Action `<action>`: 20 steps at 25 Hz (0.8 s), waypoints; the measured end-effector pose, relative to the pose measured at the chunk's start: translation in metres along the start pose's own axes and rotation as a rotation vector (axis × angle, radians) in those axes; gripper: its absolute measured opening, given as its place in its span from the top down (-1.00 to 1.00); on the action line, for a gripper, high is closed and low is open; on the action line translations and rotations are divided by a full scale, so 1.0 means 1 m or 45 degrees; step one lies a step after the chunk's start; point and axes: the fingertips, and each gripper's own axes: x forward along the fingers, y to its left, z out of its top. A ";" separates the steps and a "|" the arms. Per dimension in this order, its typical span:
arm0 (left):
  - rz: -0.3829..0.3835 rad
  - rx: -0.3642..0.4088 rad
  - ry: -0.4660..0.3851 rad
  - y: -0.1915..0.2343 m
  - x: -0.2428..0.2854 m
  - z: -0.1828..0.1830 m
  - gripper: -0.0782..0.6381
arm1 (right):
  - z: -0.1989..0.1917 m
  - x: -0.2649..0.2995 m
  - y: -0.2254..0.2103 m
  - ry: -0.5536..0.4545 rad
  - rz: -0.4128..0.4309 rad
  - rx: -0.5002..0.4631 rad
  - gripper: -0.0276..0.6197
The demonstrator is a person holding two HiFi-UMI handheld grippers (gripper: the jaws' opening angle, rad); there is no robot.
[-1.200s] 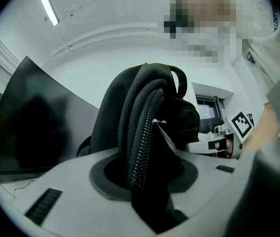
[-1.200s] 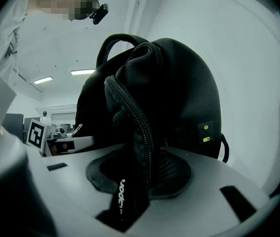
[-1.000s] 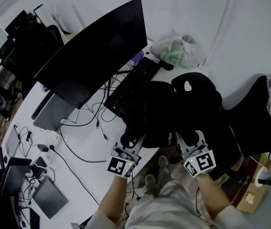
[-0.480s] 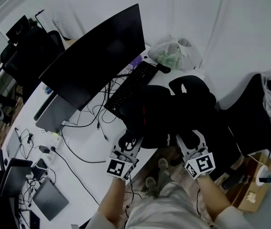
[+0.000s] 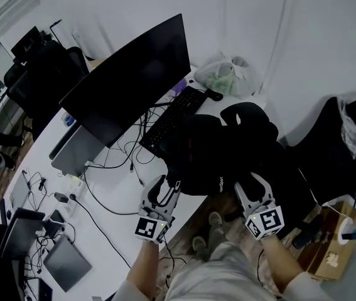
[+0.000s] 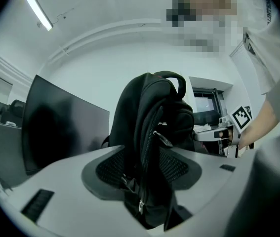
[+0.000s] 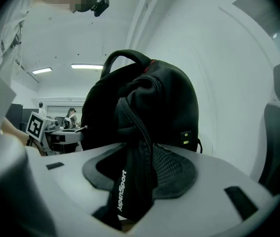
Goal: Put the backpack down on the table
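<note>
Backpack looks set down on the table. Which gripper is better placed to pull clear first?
Probably right: the right gripper stands open, with the backpack loose between its jaws; the left gripper is opening its jaws around the fabric.

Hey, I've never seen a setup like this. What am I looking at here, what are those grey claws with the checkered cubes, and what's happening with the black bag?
No robot here: a person holds a two-jaw gripper in each hand, and the patterned cubes are part of them. The wide picture comes from a camera on the person's head, looking down. The other two come from cameras riding on the grippers, looking along their jaws. The black backpack stands on the white table, beside a keyboard, a monitor and a plastic bag. On the left gripper the jaws are opening, with backpack fabric between them; on the right gripper they stand apart around another fold. Neither is pinching it.
</note>
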 end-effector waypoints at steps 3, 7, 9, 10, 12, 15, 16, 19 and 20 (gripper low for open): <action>0.077 -0.040 -0.030 0.008 -0.028 0.006 0.22 | 0.004 -0.018 0.001 -0.013 -0.030 0.008 0.44; 0.129 -0.089 -0.091 0.006 -0.059 0.023 0.28 | 0.012 -0.051 -0.003 -0.043 -0.091 0.047 0.44; 0.135 -0.085 -0.101 0.001 -0.069 0.029 0.33 | 0.016 -0.066 -0.003 -0.060 -0.119 0.054 0.45; 0.144 -0.077 -0.099 -0.002 -0.073 0.030 0.39 | 0.018 -0.074 -0.004 -0.070 -0.137 0.060 0.47; 0.173 -0.069 -0.084 -0.007 -0.077 0.028 0.49 | 0.023 -0.089 -0.006 -0.094 -0.177 0.077 0.50; 0.202 -0.081 -0.070 -0.020 -0.078 0.025 0.65 | 0.031 -0.110 -0.012 -0.130 -0.226 0.089 0.59; 0.194 -0.090 -0.076 -0.027 -0.078 0.026 0.67 | 0.034 -0.117 -0.012 -0.141 -0.235 0.090 0.62; 0.162 -0.118 -0.103 -0.046 -0.077 0.037 0.75 | 0.040 -0.136 -0.011 -0.156 -0.244 0.091 0.73; 0.161 -0.120 -0.111 -0.051 -0.076 0.042 0.76 | 0.041 -0.141 -0.010 -0.156 -0.243 0.086 0.76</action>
